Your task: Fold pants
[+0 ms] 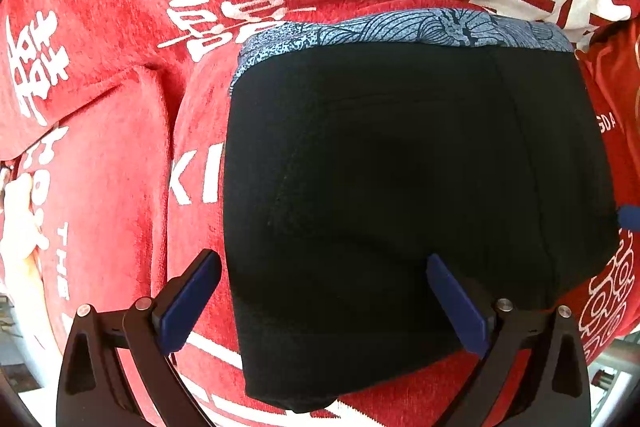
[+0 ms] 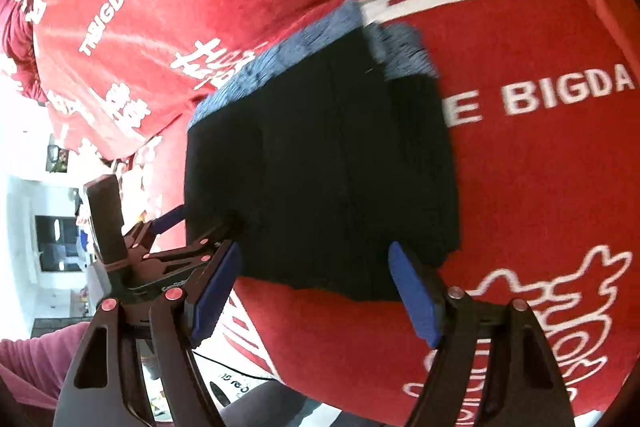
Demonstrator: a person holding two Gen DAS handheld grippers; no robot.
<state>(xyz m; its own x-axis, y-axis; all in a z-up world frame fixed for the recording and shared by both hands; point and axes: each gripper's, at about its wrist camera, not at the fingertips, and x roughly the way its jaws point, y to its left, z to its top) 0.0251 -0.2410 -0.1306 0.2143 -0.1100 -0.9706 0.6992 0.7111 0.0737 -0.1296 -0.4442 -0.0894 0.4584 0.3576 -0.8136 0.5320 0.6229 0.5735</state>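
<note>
I see the folded black fabric pants with a blue patterned waistband (image 1: 400,155) lying flat on the red plush blanket printed with white lettering (image 1: 112,147). My left gripper (image 1: 324,299) hovers at the pants' near edge, jaws spread apart, empty. My right gripper (image 2: 316,291) is likewise spread wide over their near edge, gripping nothing.

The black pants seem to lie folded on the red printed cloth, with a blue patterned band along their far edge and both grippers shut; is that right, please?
Not quite: both grippers are open. The left gripper and right gripper stand with jaws apart, as each wrist view shows. The rest holds.
</note>
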